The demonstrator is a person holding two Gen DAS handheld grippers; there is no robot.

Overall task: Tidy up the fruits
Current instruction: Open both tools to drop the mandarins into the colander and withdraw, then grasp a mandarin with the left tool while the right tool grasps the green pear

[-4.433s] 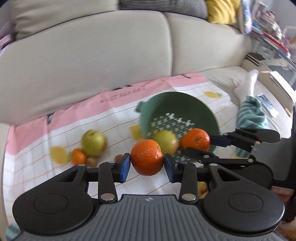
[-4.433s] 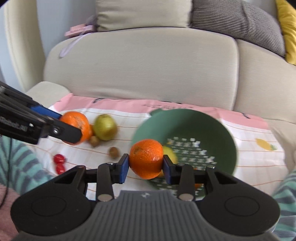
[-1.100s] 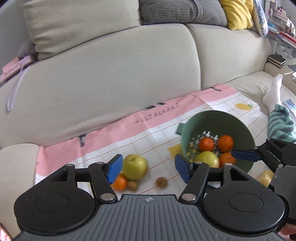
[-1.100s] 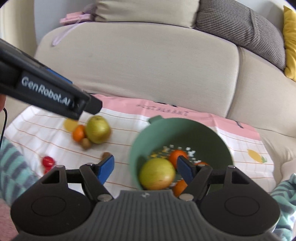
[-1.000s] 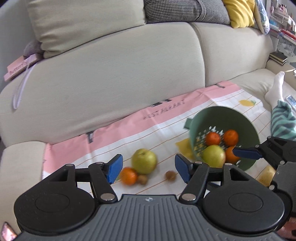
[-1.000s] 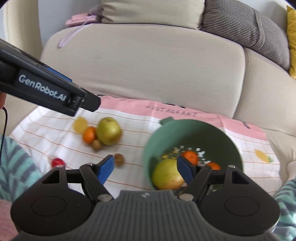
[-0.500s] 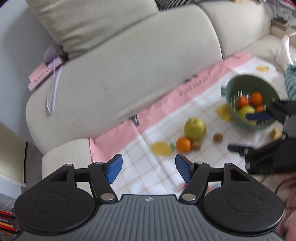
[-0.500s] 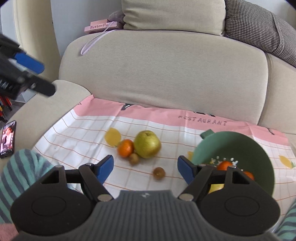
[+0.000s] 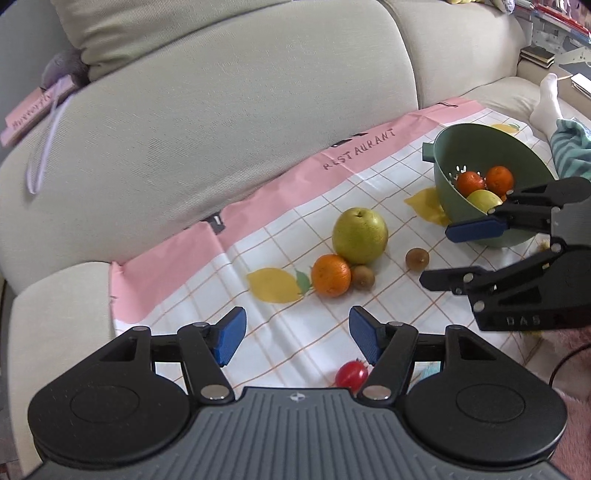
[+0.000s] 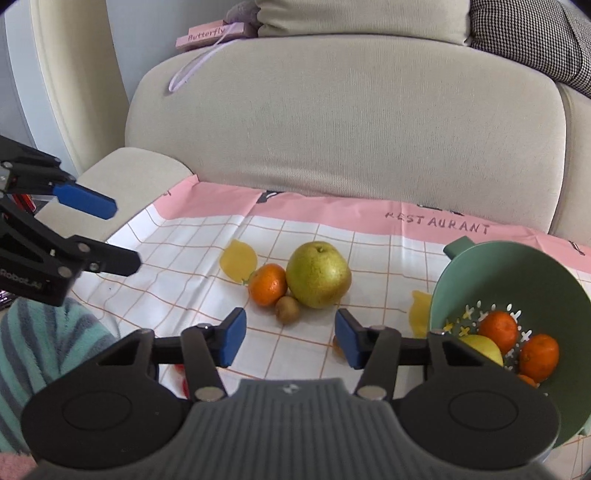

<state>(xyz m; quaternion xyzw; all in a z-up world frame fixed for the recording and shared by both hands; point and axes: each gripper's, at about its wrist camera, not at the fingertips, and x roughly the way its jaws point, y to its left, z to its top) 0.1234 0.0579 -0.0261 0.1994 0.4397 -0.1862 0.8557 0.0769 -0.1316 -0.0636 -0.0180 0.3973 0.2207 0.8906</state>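
A green pear [image 9: 359, 230] [image 10: 318, 274], an orange mandarin [image 9: 330, 275] [image 10: 267, 284] and a small kiwi [image 9: 362, 277] [image 10: 287, 308] lie together on the checked cloth [image 9: 280, 328]. A second kiwi [image 9: 417, 258] lies to their right. A cherry tomato [image 9: 351, 373] lies close below my left gripper [image 9: 295, 338], which is open and empty. My right gripper [image 10: 290, 338] is open and empty just in front of the kiwi; it also shows in the left wrist view [image 9: 448, 254]. The green colander [image 9: 447, 155] [image 10: 517, 266] holds mandarins and a pear.
The cloth lies on a beige sofa seat with the backrest [image 10: 343, 122] behind. A pink book [image 10: 210, 35] sits on top of the backrest. A striped teal sleeve [image 10: 40, 339] is at the lower left of the right wrist view. A socked foot [image 9: 546, 99] rests beyond the colander.
Both grippers let go of their mandarins into the colander and opened. Both then swung left, away from the colander, toward the loose fruit on the cloth.
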